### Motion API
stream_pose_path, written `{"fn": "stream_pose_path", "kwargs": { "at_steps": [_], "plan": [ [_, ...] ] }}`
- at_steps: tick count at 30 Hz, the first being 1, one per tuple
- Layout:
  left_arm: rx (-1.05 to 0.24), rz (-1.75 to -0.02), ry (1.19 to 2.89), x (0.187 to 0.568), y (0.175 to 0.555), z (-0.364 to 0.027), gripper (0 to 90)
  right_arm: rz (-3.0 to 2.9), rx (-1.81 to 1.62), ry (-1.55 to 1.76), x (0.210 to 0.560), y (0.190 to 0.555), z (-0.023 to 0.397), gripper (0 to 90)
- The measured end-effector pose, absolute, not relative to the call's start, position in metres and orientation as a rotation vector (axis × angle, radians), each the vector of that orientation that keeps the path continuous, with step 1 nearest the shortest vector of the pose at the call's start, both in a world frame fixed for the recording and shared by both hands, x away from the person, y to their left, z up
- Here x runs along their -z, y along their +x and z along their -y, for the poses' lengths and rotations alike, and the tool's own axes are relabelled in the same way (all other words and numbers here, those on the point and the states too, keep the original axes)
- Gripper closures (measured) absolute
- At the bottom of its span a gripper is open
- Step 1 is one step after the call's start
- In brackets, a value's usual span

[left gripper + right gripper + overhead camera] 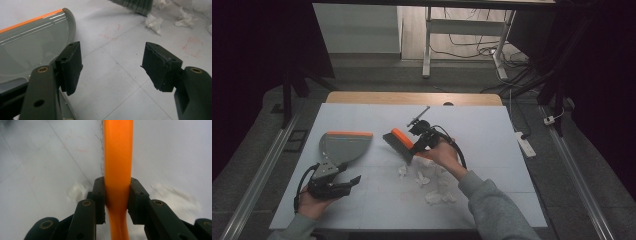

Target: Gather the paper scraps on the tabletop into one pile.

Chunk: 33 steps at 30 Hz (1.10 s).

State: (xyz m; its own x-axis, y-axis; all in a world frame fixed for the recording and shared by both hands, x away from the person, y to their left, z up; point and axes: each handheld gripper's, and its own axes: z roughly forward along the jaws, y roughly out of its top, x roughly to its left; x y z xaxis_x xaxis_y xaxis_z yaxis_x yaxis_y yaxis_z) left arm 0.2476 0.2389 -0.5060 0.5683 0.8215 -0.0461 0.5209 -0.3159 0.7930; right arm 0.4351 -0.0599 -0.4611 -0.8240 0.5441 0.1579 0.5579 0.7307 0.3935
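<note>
The orange brush handle (118, 165) is clamped by the right gripper (117, 200); the left gripper (112, 67) is held wide open, empty, beside the dustpan (30, 47).

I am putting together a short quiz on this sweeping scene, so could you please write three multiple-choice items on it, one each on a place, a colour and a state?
1. Where does the dustpan lie on the table?
A. left of the brush
B. right of the brush
C. at the far right corner

2. What colour is the brush handle?
A. blue
B. orange
C. green

3. How does the right gripper stand?
A. open above the paper scraps
B. shut on nothing
C. shut on the brush handle

Answers:
1. A: in the high view the dustpan lies left of the brush.
2. B: the right gripper view shows an orange bar.
3. C: both pads press on the handle's sides, while the paper scraps lie loose on the table.
</note>
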Motion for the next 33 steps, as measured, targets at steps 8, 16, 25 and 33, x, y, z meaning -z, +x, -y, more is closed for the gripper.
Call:
{"fn": "stream_pose_path", "kwargs": {
  "at_steps": [8, 16, 25, 33],
  "plan": [
    [-0.473, -1.074, 2.005, 0.506, 0.248, -0.236, 33.4, 2.850, 0.805, -0.976, 0.445, 0.429, 0.090, 70.4],
    [-0.497, -1.085, 1.980, 0.504, 0.246, -0.240, 34.6, 2.848, 0.899, -0.769, 0.421, 0.397, 0.068, 70.4],
    [-0.478, -1.082, 1.991, 0.506, 0.247, -0.240, 34.5, 2.888, 0.701, -0.619, 0.449, 0.373, 0.042, 70.3],
    [-0.472, -1.083, 1.995, 0.507, 0.247, -0.240, 34.4, 2.957, 0.581, -0.730, 0.457, 0.382, 0.056, 70.3]
  ]
}}
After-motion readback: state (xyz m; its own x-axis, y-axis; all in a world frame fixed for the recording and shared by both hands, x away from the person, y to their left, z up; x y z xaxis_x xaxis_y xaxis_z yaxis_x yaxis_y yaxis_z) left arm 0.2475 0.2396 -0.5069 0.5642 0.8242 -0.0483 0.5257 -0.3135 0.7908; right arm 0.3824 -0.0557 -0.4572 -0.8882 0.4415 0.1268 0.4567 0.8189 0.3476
